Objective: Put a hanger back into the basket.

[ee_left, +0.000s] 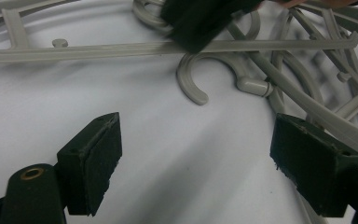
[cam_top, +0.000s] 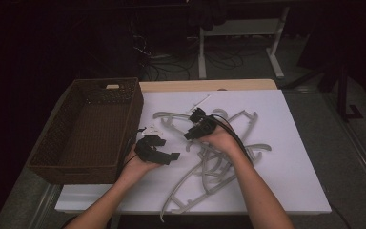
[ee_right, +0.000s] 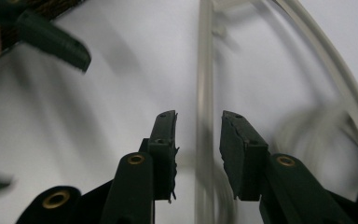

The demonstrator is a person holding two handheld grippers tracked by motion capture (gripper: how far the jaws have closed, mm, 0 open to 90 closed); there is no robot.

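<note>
Hangers (cam_top: 209, 167) of grey plastic lie tangled on the white table top (cam_top: 295, 157), right of the brown wicker basket (cam_top: 88, 131) standing at its left edge. Near the basket, the left gripper (cam_top: 164, 153) hovers with its jaws spread wide over bare table and nothing between them. Farther right, over the pile, the right gripper (ee_right: 198, 140) has its jaws slightly parted around one thin hanger bar (ee_right: 204, 93), the pads not pressing on it.
</note>
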